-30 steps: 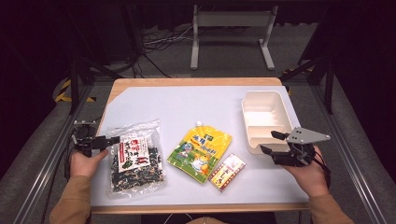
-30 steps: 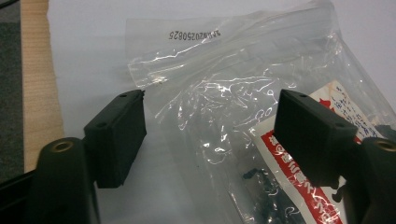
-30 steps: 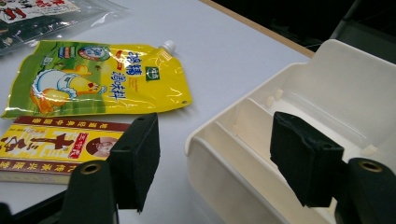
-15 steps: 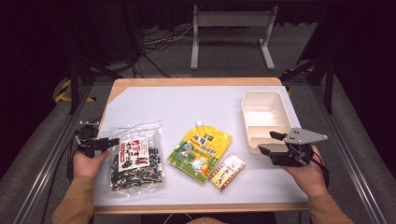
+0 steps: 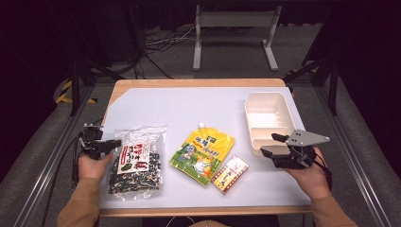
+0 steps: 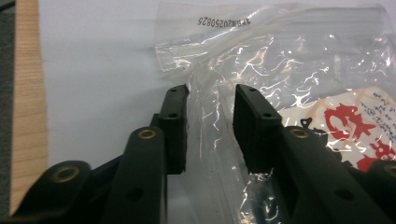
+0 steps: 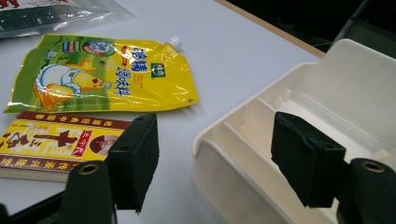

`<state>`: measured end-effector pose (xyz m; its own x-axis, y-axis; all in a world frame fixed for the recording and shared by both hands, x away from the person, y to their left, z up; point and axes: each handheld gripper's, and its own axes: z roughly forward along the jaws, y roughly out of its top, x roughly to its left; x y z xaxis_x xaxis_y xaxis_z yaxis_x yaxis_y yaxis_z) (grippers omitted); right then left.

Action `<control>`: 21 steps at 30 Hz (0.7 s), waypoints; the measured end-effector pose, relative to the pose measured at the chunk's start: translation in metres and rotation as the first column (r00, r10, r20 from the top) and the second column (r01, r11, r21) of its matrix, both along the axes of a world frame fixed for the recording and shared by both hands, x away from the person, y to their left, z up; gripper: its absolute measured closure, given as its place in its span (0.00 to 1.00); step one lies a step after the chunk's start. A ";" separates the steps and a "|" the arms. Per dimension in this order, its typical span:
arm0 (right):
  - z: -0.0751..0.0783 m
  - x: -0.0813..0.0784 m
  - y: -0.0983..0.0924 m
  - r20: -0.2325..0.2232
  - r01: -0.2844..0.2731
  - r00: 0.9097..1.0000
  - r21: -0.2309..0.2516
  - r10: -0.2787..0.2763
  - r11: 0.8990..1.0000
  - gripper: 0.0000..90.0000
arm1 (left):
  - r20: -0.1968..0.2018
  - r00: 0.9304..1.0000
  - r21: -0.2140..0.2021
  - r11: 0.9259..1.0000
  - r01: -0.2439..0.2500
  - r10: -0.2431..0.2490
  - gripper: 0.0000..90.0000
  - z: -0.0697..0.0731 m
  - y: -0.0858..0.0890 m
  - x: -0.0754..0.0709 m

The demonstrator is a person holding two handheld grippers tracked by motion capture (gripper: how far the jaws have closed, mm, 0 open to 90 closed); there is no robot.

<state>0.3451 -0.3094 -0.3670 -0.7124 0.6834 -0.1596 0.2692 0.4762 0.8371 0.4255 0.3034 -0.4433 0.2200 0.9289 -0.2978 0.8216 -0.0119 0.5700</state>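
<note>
A clear bag of dark snacks with a red and white label (image 5: 137, 161) lies at the table's left. My left gripper (image 5: 116, 143) is at its upper left edge. In the left gripper view the jaws (image 6: 210, 93) straddle a raised fold of the bag's clear plastic (image 6: 289, 70); they have just been closing, and a gap still shows on both sides of the fold. My right gripper (image 5: 270, 144) stands open at the near left corner of a white divided container (image 5: 247, 111). Its jaws (image 7: 215, 126) frame the container's wall (image 7: 243, 186) with nothing gripped.
A yellow spouted pouch (image 5: 203, 153) (image 7: 102, 74) lies mid-table. A small yellow and red box (image 5: 230, 174) (image 7: 51, 144) sits just in front of it. The white table top (image 5: 189, 104) has wooden edges, and a metal stand and cables lie beyond on the floor.
The left gripper's jaws have narrowed around the bag's upper left edge. The right gripper and the other objects have kept their places.
</note>
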 end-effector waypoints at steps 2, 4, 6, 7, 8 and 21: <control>0.000 0.000 0.000 -0.001 0.000 1.000 -0.001 0.000 1.000 0.36 | -0.004 1.000 -0.033 0.999 0.007 -0.007 0.83 -0.001 0.001 0.000; 0.000 0.000 0.000 -0.001 0.000 1.000 -0.002 0.000 1.000 0.36 | -0.009 1.000 -0.072 0.997 0.012 -0.012 0.86 -0.003 0.004 0.001; 0.000 0.000 0.000 0.001 -0.001 1.000 -0.002 0.001 1.000 0.36 | -0.015 1.000 -0.121 0.993 0.009 -0.010 0.88 -0.005 0.007 0.001; 0.000 0.000 0.000 0.001 -0.001 1.000 -0.003 0.001 1.000 0.36 | -0.011 1.000 -0.142 0.990 0.011 -0.012 0.90 -0.007 0.008 0.001; 0.000 0.000 0.000 0.001 -0.001 1.000 -0.004 0.001 1.000 0.36 | -0.002 1.000 -0.156 0.988 0.014 -0.015 0.91 -0.007 0.009 0.000; -0.001 0.001 -0.001 -0.001 0.000 1.000 -0.004 0.000 1.000 0.35 | 0.158 0.986 -0.176 0.981 0.076 -0.048 0.93 0.024 0.008 -0.013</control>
<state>0.3458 -0.3105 -0.3680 -0.7129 0.6824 -0.1614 0.2698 0.4793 0.8351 0.4125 0.3118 -0.4191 0.3313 0.8458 -0.4180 0.7256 0.0547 0.6859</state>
